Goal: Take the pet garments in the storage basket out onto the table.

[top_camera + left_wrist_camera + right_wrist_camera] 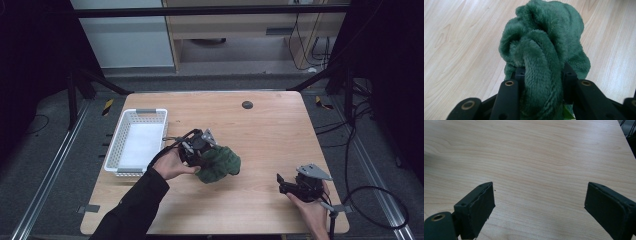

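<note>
One green cloth (544,45) between left tongs (544,72)

I find no writing, label, brand, number or sign that I can read on anything here.

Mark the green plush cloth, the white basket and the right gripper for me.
green plush cloth (544,37): left gripper view, bunched upper fold.
white basket (114,148): high view, left wall.
right gripper (539,205): right gripper view, midway between its fingers.
</note>
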`<control>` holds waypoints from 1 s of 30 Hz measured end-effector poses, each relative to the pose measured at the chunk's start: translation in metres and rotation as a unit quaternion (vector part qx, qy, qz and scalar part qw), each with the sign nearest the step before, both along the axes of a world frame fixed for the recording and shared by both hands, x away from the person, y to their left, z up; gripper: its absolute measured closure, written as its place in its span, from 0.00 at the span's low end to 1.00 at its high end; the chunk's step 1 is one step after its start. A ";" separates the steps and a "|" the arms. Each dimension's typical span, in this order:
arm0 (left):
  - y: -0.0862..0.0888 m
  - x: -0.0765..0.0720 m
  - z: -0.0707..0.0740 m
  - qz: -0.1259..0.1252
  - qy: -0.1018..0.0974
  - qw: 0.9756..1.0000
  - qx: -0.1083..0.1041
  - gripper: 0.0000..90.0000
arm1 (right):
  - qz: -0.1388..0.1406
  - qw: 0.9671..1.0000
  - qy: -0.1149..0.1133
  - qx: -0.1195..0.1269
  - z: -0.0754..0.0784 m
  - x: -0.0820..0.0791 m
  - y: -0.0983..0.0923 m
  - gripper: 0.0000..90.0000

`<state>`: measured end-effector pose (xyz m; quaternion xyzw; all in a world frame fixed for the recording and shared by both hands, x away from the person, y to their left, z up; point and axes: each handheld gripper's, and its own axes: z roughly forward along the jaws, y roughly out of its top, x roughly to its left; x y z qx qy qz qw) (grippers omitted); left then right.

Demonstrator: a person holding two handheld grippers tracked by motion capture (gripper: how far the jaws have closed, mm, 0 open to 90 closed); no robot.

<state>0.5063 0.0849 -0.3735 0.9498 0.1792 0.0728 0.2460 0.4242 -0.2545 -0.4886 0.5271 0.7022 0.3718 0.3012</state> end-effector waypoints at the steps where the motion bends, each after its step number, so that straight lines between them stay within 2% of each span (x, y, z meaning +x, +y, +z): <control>1: -0.001 0.000 -0.001 -0.003 0.001 1.000 0.002 0.74 | 0.000 1.000 0.000 0.000 0.000 0.000 0.000 0.10; 24: -0.021 -0.005 -0.042 -0.033 0.023 0.999 0.030 0.74 | 0.003 1.000 0.001 -0.003 -0.001 0.000 0.001 0.10; 30: -0.024 -0.006 -0.050 -0.037 0.029 0.998 0.031 0.72 | 0.003 1.000 0.003 -0.004 -0.001 0.001 0.001 0.10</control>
